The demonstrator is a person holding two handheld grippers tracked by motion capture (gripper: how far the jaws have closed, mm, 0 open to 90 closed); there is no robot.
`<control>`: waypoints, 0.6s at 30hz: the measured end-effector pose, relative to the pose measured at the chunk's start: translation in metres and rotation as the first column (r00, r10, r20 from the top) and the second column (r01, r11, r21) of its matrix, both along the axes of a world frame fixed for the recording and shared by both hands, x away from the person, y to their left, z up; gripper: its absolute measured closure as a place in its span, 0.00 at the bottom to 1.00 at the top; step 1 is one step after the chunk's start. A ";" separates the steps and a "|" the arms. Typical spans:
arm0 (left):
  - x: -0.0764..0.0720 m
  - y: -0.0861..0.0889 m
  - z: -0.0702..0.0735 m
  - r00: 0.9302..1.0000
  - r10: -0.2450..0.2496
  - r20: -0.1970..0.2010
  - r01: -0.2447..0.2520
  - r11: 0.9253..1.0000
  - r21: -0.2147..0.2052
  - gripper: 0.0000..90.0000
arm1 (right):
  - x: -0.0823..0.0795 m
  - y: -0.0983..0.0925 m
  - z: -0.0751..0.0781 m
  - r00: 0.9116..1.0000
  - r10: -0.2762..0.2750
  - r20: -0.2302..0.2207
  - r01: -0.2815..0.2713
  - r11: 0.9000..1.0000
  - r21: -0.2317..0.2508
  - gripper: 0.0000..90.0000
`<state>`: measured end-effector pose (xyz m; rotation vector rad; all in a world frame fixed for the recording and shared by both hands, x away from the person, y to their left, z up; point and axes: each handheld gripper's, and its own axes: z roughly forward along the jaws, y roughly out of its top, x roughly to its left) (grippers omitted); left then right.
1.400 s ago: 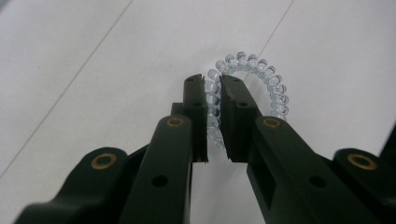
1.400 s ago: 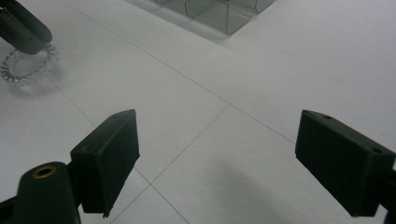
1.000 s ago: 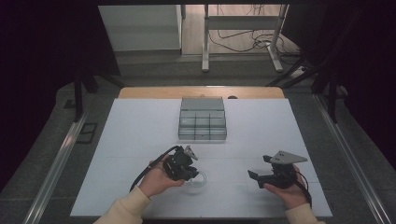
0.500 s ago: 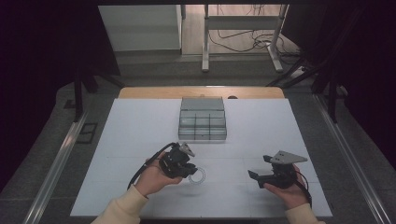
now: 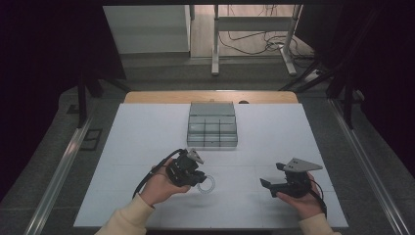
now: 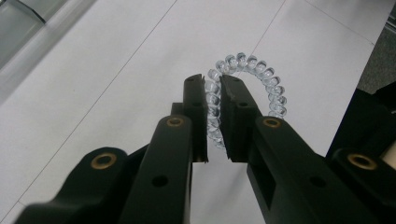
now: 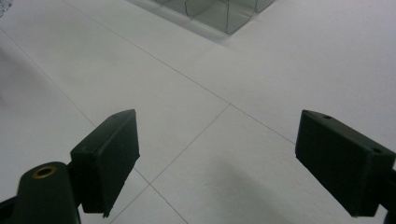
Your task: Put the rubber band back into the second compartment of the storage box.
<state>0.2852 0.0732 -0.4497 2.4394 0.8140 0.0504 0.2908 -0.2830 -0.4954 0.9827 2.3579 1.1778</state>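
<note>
A clear spiral coil ring [image 6: 261, 70] is pinched between the jaws of my left gripper [image 6: 214, 84], which are shut on its near side. From above, the ring [image 5: 208, 185] sticks out to the right of the left gripper [image 5: 199, 180], low over the white table [image 5: 147, 142]. I cannot tell whether the ring touches the table. My right gripper [image 5: 271, 175] is held at the front right, its jaws wide apart. Only bare table shows between the right gripper's [image 7: 217, 126] jaws.
A grey organizer box [image 5: 213, 129] with several compartments stands at the middle back of the table; its corner [image 7: 210, 14] lies ahead of the right gripper. Metal rails run along both table sides, with a dark floor and cables beyond.
My left gripper has shifted slightly to the left with the ring in it. The right hand has stayed still.
</note>
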 end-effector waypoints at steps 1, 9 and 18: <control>0.000 0.000 0.000 1.000 0.003 0.000 -0.003 1.000 -0.004 0.91 | 0.000 0.000 0.000 1.000 -0.001 -0.001 0.001 1.000 0.000 0.16; 0.005 0.002 -0.004 1.000 0.016 -0.011 -0.016 1.000 0.003 0.91 | -0.001 0.000 0.000 1.000 -0.003 0.002 0.003 1.000 -0.001 0.16; 0.024 0.000 0.001 0.999 0.033 -0.020 -0.033 0.999 -0.013 0.91 | 0.000 0.000 0.000 1.000 0.000 0.001 0.000 1.000 0.007 0.16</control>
